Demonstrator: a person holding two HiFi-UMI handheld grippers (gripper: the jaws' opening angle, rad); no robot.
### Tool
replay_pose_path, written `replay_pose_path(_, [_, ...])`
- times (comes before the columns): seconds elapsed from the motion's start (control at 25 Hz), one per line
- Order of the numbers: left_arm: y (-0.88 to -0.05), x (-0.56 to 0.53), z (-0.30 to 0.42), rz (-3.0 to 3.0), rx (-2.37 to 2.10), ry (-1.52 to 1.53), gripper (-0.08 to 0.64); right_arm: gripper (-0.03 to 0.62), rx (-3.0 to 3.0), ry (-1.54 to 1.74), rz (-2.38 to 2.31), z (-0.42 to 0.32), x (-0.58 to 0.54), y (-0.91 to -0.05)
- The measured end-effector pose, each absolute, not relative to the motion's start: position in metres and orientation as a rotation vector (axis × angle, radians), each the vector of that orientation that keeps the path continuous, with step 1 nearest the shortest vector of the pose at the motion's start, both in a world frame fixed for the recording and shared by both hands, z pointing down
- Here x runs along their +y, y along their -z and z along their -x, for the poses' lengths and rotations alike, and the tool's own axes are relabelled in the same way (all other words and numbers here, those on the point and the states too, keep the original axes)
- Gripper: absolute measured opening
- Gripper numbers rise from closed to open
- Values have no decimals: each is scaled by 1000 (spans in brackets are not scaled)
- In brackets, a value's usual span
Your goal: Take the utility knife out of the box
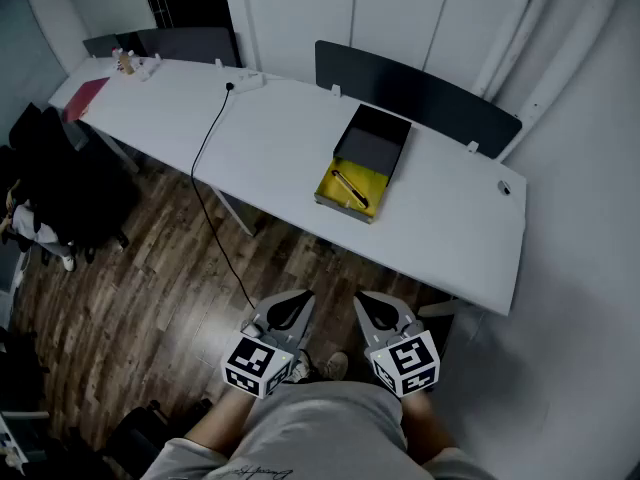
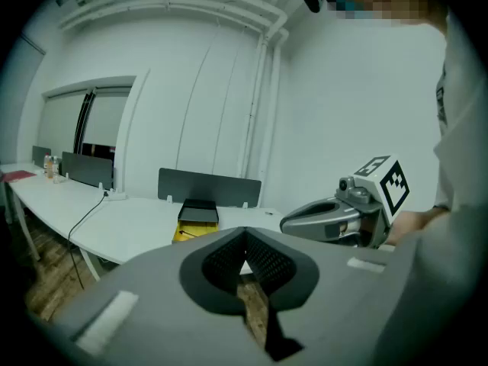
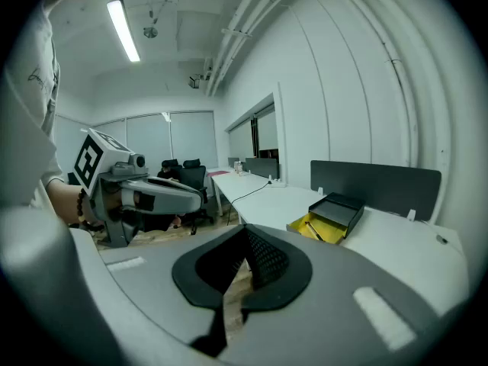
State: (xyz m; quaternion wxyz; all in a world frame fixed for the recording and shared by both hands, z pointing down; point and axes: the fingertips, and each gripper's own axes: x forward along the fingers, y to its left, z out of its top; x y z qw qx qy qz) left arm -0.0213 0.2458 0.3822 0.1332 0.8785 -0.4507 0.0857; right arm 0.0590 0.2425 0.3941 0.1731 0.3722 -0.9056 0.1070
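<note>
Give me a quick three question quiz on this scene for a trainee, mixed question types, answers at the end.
1. True or false: the utility knife lies in the yellow half of the open box.
2. Where are the left tongs and right tongs? A) inside the box B) above the floor, short of the table C) resting on the table
3. Fill in: the right tongs are ____ and empty.
Key: 1 true; 2 B; 3 shut.

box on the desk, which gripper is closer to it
Right, narrowly. The right gripper hangs almost straight in front of the box; the left gripper is offset to its left. Neither reaches it.
</note>
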Motion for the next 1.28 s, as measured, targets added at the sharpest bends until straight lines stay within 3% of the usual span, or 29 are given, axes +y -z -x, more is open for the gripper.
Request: replay_pose_path(1.28, [-375,273,86,-2616,-1222,-191,1,14,-2546,-236,-1153,6,277,-374])
